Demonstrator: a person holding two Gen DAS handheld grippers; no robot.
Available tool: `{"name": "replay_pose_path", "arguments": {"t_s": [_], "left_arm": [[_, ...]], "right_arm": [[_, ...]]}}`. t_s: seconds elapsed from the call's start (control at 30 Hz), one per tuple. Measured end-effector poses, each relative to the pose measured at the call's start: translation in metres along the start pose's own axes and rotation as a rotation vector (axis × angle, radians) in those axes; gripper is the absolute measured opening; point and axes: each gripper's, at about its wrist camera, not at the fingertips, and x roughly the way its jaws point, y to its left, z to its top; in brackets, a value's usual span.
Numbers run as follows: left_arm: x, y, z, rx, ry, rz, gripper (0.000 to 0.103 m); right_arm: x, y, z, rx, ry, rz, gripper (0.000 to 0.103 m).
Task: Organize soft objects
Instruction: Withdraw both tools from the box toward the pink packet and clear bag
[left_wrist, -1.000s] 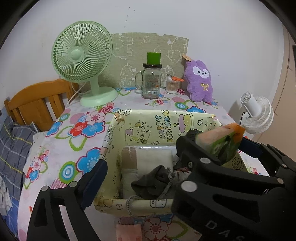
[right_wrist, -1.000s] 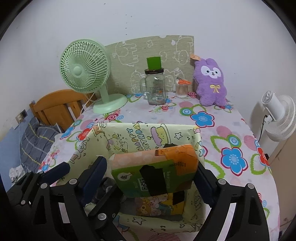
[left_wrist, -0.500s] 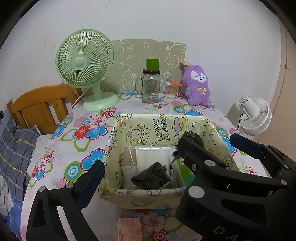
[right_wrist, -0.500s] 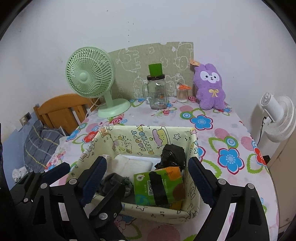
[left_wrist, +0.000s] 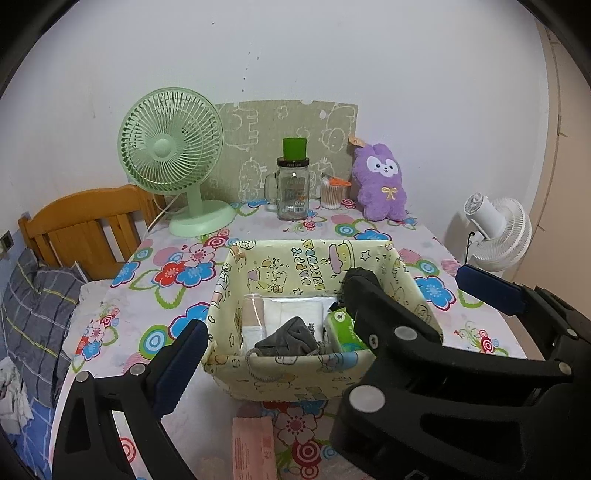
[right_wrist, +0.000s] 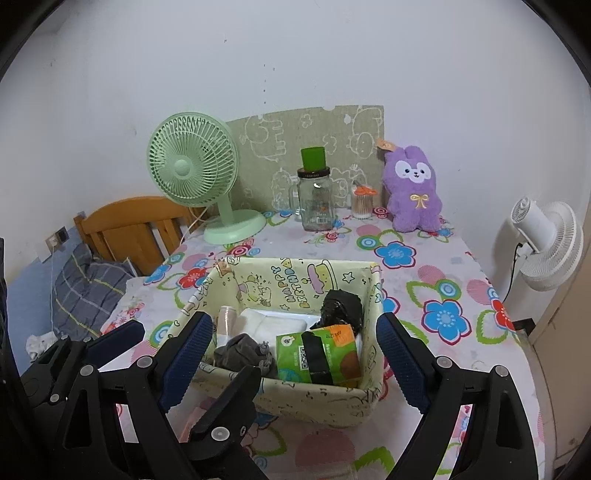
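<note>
A yellow cartoon-print fabric basket (right_wrist: 266, 280) (left_wrist: 280, 376) sits on the flowered table. In it lie a green and orange tissue pack (right_wrist: 317, 356) (left_wrist: 341, 330), a grey cloth pouch (right_wrist: 242, 350) (left_wrist: 288, 338), white folded pads (right_wrist: 273, 323) (left_wrist: 295, 310), a pale roll (right_wrist: 226, 319) and a black crumpled bag (right_wrist: 340, 308). My right gripper (right_wrist: 291, 365) is open and empty, above the basket's near side. My left gripper (left_wrist: 325, 332) is open and empty, its fingers wide either side of the basket. A purple plush bunny (right_wrist: 412, 188) (left_wrist: 380, 186) sits at the back.
A green desk fan (right_wrist: 195, 173), a glass jar mug with a green lid (right_wrist: 314, 199) and a small cotton-swab jar (right_wrist: 362, 203) stand at the back by the wall. A white fan (right_wrist: 546, 240) is right of the table. A wooden headboard (right_wrist: 129, 225) and bedding are left. A pink packet (left_wrist: 255, 448) lies at the near edge.
My right gripper opened and let the tissue pack drop into the basket, then drew back and up. Both grippers have pulled away from the basket.
</note>
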Motion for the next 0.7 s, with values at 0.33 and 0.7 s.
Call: {"name": "replay_pose_path", "arguments": {"t_s": [0.33,0.7], "left_arm": [[-0.02,-0.008,-0.006,0.001,-0.021,-0.004,0.1],[-0.041,-0.013,-0.017,0.004,-0.049,-0.008,0.1]], "right_arm": [[-0.026,-0.001,-0.007,0.01,-0.025,-0.011,0.099],[-0.049,0.001,-0.015,0.001,-0.037,-0.026,0.1]]}}
